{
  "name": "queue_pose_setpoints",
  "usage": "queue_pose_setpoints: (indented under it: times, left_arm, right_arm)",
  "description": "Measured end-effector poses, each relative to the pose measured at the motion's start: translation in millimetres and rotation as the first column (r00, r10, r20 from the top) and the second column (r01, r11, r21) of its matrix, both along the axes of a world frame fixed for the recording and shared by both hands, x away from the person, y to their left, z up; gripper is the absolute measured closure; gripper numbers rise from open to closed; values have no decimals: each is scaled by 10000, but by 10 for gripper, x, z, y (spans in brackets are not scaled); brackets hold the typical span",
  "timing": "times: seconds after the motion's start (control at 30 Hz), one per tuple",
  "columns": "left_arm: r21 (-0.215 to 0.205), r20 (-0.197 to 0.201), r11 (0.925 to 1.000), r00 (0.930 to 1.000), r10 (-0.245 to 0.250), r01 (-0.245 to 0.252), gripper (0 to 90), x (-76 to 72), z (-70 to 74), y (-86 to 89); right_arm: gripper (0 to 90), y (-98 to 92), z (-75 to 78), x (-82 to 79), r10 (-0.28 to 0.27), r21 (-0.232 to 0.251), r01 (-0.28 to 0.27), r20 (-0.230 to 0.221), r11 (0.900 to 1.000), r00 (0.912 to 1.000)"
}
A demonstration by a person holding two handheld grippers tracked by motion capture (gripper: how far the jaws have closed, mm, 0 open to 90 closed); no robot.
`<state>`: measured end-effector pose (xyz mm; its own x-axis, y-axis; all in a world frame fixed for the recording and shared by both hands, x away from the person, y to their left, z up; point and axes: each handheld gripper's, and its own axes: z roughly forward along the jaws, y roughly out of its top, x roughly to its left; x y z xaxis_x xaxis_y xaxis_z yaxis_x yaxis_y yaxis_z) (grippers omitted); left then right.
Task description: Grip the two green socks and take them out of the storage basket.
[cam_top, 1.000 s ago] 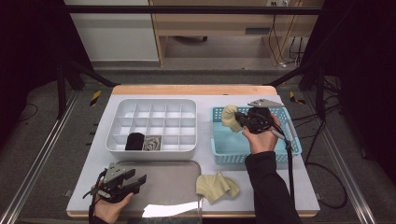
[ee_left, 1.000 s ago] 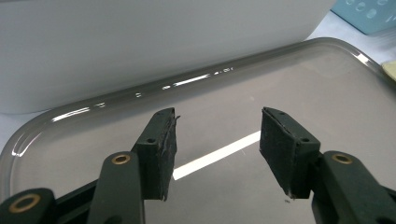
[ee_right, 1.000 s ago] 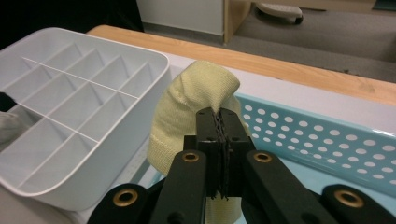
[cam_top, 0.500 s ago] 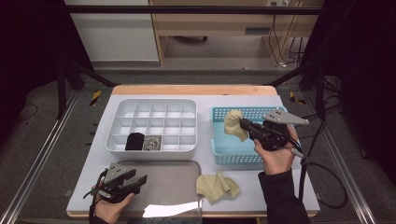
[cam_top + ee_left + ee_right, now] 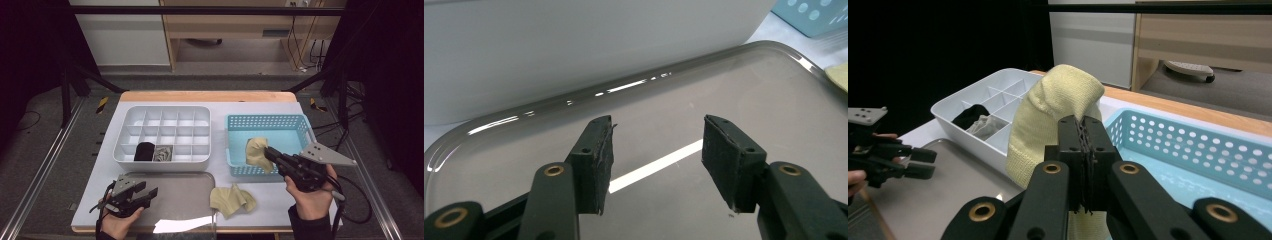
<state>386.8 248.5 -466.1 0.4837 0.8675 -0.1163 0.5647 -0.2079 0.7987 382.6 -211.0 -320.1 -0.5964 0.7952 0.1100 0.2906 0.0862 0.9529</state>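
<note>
A pale yellow sock (image 5: 1055, 107) hangs pinched between the jaws of my right gripper (image 5: 1083, 127), which is shut on it. From above, that gripper (image 5: 270, 154) holds the sock (image 5: 255, 152) over the near part of the blue basket (image 5: 270, 118). A second yellow sock (image 5: 232, 199) lies on the table beside the grey tray (image 5: 185, 192). Low over the tray's left end (image 5: 549, 150), my left gripper (image 5: 656, 145) stands open with nothing between its pads; from above it (image 5: 151, 192) sits at the near left.
The white compartment box (image 5: 165, 110) stands behind the tray, with a black sock (image 5: 145, 150) and a grey sock (image 5: 161, 153) in two front cells. A cable trails off the right gripper near the table's right edge.
My right gripper has pulled back toward the near side and slightly right, carrying the yellow sock from the back of the basket to its front. The left gripper has stayed still.
</note>
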Motion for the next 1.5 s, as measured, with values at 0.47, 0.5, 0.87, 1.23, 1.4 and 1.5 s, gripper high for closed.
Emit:
queue_pose_setpoints:
  times: [0.47,0.5,0.87,1.23,1.4,1.5]
  left_arm:
    - [36,5,10000,10000,-3,3,454,-12,3,-21]
    - [33,1,10000,10000,-2,2,454,-13,3,-22]
    - [3,58,10000,10000,-33,33,454,-23,11,-24]
    - [-19,72,9999,9999,-122,122,460,-28,22,-35]
    - [-52,87,9999,9999,-141,142,466,-37,29,-44]
    - [-65,104,9998,9998,-177,178,468,-39,33,-44]
  right_arm:
    - [889,-202,-297,-344,-37,144,44,-491,9999,9988]
    - [889,-220,-320,-361,-37,164,46,-530,9999,9986]
    - [888,-424,-481,-452,-506,-146,492,-1141,9987,9922]
    - [888,-521,-837,-223,-1429,-1223,1170,-2302,9856,9626]
    - [887,-556,-1033,-111,-1942,-1877,1448,-2795,9715,9403]
    - [887,-555,-1155,-36,-2192,-2288,1532,-2993,9613,9286]
